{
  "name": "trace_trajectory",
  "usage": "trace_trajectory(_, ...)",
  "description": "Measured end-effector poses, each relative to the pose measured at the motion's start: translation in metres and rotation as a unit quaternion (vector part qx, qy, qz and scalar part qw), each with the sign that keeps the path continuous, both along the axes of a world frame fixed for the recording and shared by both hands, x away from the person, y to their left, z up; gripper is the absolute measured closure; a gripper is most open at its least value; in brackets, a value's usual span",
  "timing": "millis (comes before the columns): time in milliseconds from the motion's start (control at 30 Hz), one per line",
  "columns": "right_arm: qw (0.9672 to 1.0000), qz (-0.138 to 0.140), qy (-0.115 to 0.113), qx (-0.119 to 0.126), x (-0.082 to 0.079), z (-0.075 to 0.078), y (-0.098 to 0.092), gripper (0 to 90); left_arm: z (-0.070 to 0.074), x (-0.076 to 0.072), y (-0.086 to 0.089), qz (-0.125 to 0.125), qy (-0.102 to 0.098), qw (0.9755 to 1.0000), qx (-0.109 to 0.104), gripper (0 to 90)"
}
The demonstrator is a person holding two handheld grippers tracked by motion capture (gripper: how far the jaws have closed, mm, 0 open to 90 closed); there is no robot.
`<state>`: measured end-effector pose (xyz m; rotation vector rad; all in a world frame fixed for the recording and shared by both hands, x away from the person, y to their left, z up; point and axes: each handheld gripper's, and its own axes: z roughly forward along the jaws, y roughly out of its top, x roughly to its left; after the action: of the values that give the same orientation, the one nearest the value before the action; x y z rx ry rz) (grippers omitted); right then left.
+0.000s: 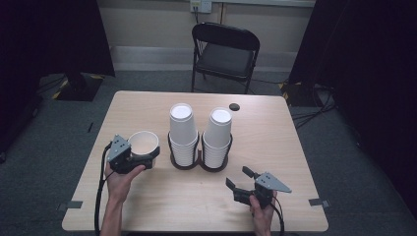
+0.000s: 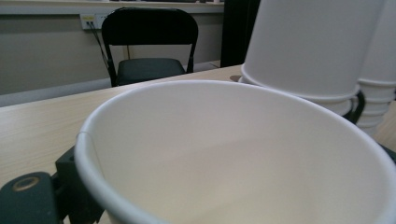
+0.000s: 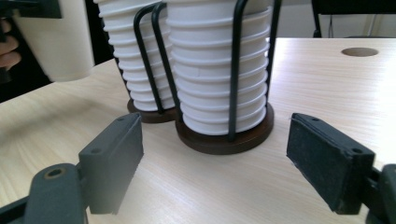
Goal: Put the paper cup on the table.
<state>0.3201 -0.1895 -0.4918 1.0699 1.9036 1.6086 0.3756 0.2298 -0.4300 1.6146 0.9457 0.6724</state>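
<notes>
- High view: the left gripper (image 1: 145,158) clamps the cup (image 1: 143,143), which sits just ahead of its hand, mouth up, long axis upright. The cup should stay level and clear of the 2 stacks (image 1: 183,132) beside it.
- Left gripper view: the cup (image 2: 233,154) lies between the jaws, mouth toward the camera.
- Right gripper view: the right gripper (image 3: 229,161) gapes wide and holds nothing, with the holder (image 3: 224,135) just ahead; the cup (image 3: 56,42) hangs far left.

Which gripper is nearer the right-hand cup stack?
Right. The right gripper sits open just in front of the right-hand cup stack, jaws facing its holder. The left gripper is beyond the other stack, holding a single cup.
</notes>
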Motion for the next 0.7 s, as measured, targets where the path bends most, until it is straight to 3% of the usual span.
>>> trace_trajectory(300, 1.0000, -0.002, 0.004, 0.003, 0.001, -0.004, 0.000, 17.6, -0.011, 0.022, 0.005, 0.006, 0.002, 0.9997, -0.023, 8.6)
trace_trajectory(600, 1.0000, -0.005, 0.002, -0.001, 0.001, -0.004, 0.001, 17.4, -0.022, 0.036, 0.006, 0.016, 0.009, 0.9997, -0.017, 7.7)
trace_trajectory(700, 1.0000, -0.007, 0.004, -0.003, 0.001, -0.004, 0.001, 17.4, -0.026, 0.039, 0.004, 0.016, 0.007, 0.9998, -0.004, 7.8)
